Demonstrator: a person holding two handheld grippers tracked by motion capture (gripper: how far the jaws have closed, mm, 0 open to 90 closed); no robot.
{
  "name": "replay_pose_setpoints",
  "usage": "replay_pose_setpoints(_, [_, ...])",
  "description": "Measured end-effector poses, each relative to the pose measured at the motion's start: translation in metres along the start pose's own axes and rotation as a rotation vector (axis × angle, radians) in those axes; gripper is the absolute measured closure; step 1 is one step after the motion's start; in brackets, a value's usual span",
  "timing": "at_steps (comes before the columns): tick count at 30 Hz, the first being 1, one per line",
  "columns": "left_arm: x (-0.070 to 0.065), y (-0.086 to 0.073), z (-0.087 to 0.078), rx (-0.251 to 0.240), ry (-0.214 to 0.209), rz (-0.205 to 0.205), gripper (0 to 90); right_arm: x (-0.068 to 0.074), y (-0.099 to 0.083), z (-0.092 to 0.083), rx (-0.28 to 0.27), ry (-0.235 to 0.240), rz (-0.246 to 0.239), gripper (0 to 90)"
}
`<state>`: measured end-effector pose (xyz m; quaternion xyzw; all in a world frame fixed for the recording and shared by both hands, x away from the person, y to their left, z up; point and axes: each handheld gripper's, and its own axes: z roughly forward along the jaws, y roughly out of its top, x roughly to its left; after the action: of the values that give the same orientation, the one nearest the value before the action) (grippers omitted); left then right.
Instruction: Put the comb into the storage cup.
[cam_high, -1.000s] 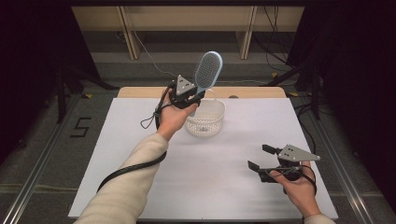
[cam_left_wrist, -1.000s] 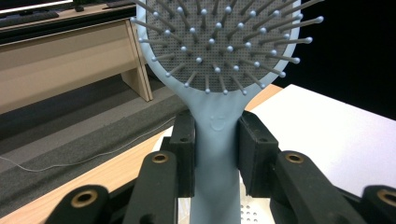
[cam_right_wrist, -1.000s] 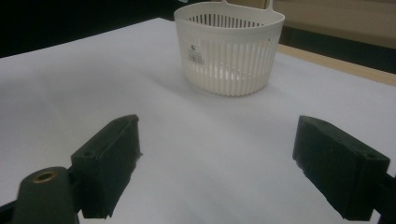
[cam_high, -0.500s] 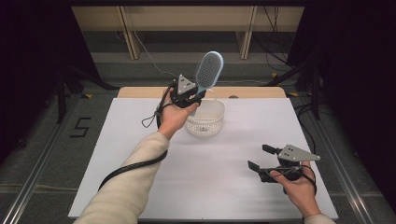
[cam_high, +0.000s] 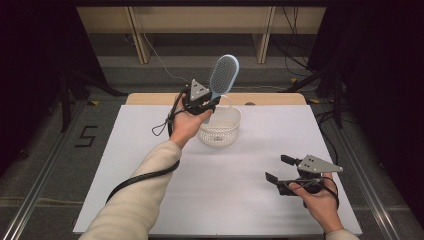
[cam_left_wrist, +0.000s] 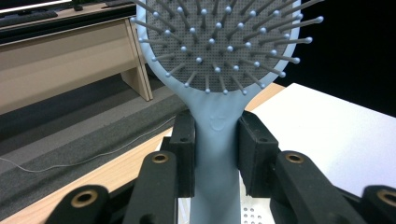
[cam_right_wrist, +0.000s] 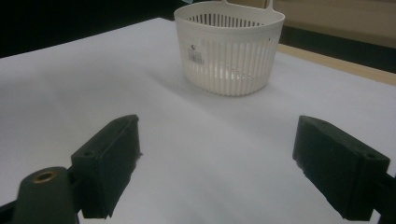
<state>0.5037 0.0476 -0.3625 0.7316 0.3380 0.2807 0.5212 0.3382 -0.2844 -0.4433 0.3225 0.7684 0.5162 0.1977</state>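
High view looks down over the table; both gripper views sit close, sharing the basket (cam_high: 220, 126).

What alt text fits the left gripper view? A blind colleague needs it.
The left hand-held gripper clamps the handle of a pale blue hairbrush, bristles facing the camera. Behind it are a white table and a wooden bench.

Table (cam_high: 150, 165) evenly lit, surroundings dark (near black); close-ups slightly soft.

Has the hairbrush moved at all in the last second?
No. In the high view the hairbrush sits where it was, head up above the white basket, against the same bench leg behind, clamped in the left hand-held gripper.
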Motion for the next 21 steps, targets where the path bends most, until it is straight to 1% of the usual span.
replay_pose_setpoints(21, [0.0006,-0.0001,0.0047,-0.001,0.002,0.001,69.6,0.0002,0.0,0.0001,0.001,0.0,0.0,15.5])
